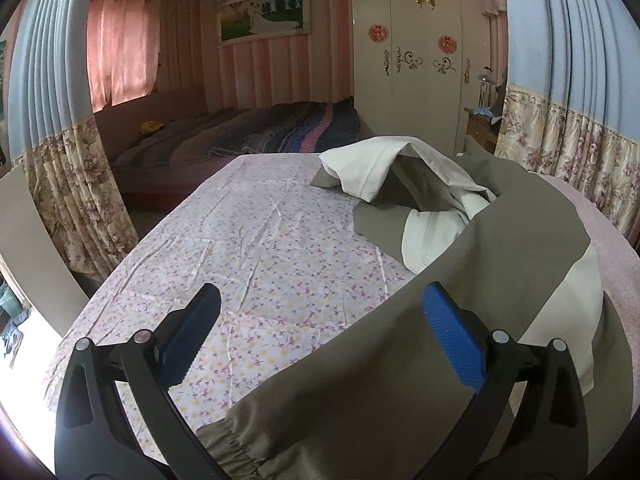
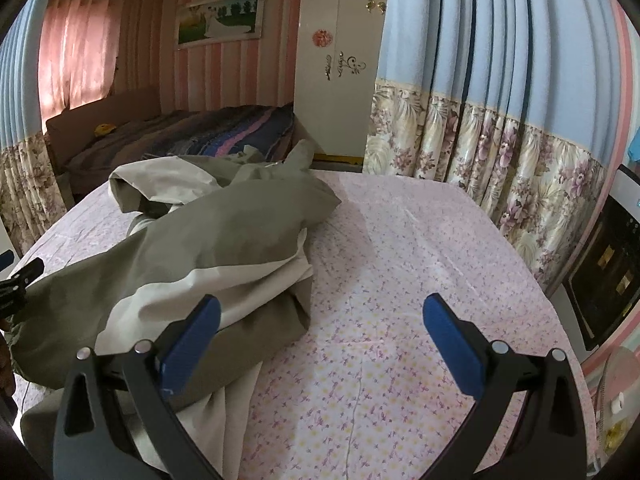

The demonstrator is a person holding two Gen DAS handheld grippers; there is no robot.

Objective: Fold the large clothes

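A large olive-grey garment with a cream lining (image 1: 500,232) lies crumpled on a floral sheet over a table (image 1: 260,240). Its elastic hem (image 1: 248,436) lies near the front edge. My left gripper (image 1: 320,332) is open, just above the garment's near edge, its right finger over the cloth. In the right wrist view the garment (image 2: 208,240) covers the left half of the table (image 2: 400,280). My right gripper (image 2: 320,336) is open, its left finger over the cloth's edge, holding nothing. The left gripper's tip (image 2: 24,280) shows at the far left.
A bed with a striped blanket (image 1: 260,132) stands beyond the table. A white wardrobe (image 1: 416,60) is at the back right. Blue and floral curtains (image 2: 500,120) hang close on both sides. A dark appliance (image 2: 608,268) stands at the right.
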